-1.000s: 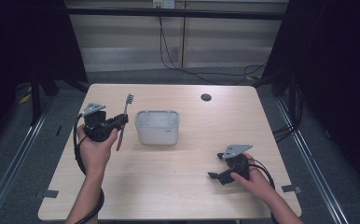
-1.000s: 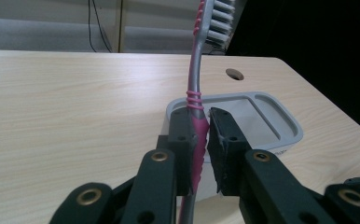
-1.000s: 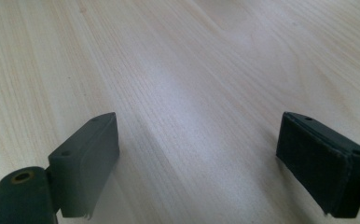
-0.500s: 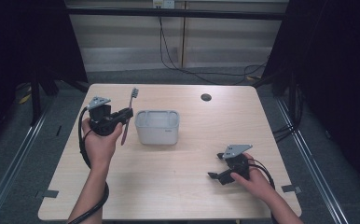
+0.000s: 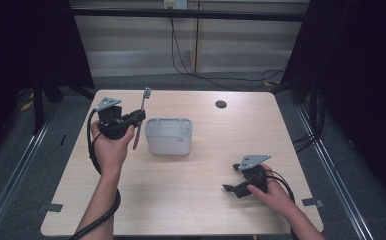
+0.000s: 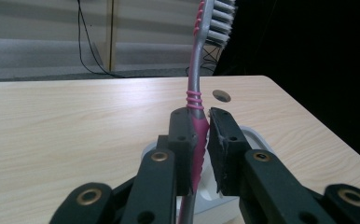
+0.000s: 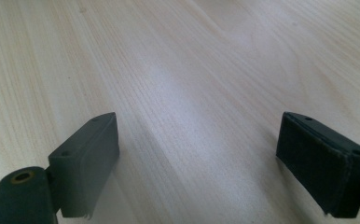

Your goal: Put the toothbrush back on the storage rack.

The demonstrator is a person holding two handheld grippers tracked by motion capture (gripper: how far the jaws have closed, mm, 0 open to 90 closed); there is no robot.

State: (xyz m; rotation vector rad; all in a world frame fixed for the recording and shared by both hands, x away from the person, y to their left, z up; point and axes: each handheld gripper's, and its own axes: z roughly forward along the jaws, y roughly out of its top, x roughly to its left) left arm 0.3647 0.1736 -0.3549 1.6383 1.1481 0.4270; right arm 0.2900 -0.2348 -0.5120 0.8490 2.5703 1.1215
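Pinching the light, stiff toothbrush [image 6: 196, 140] at mid-handle, the left gripper [image 5: 133, 118] holds it upright left of the bin [image 5: 168, 145]; the right gripper [image 5: 231, 187] rests spread.

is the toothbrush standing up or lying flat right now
Upright: the pink and grey plastic toothbrush is clamped at its handle by the left gripper, bristles topmost, beside the white plastic container.

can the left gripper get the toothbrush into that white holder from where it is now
Probably yes. The left gripper is shut on the toothbrush, held upright beside the white holder, whose open top has nothing over it.
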